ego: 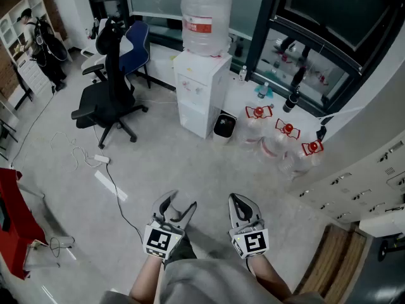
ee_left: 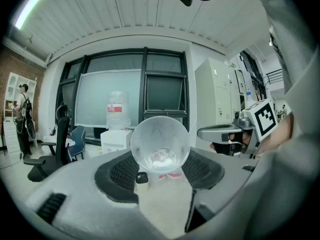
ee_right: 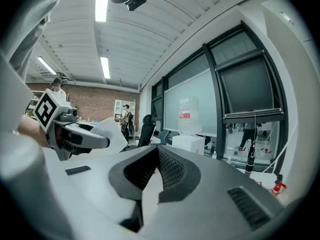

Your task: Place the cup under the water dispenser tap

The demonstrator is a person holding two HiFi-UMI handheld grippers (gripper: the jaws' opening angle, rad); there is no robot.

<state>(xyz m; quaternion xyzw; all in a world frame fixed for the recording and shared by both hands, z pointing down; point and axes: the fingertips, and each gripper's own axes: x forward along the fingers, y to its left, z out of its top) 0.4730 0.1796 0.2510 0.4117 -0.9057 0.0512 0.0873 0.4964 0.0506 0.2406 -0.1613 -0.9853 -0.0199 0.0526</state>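
Note:
A clear plastic cup sits between the black pads of my left gripper, its open mouth facing the camera; the gripper is shut on it. In the head view the left gripper is low in the picture, over bare floor, and the cup hardly shows. Beside it, my right gripper holds nothing and its pads are together. The white water dispenser, with a big bottle on top, stands well ahead by the window. It also shows far off as the dispenser and as the dispenser.
A black office chair stands left of the dispenser, a small black bin at its right foot. Several empty red-capped water bottles lie to the right. A power strip and cable cross the floor. Lockers line the right wall.

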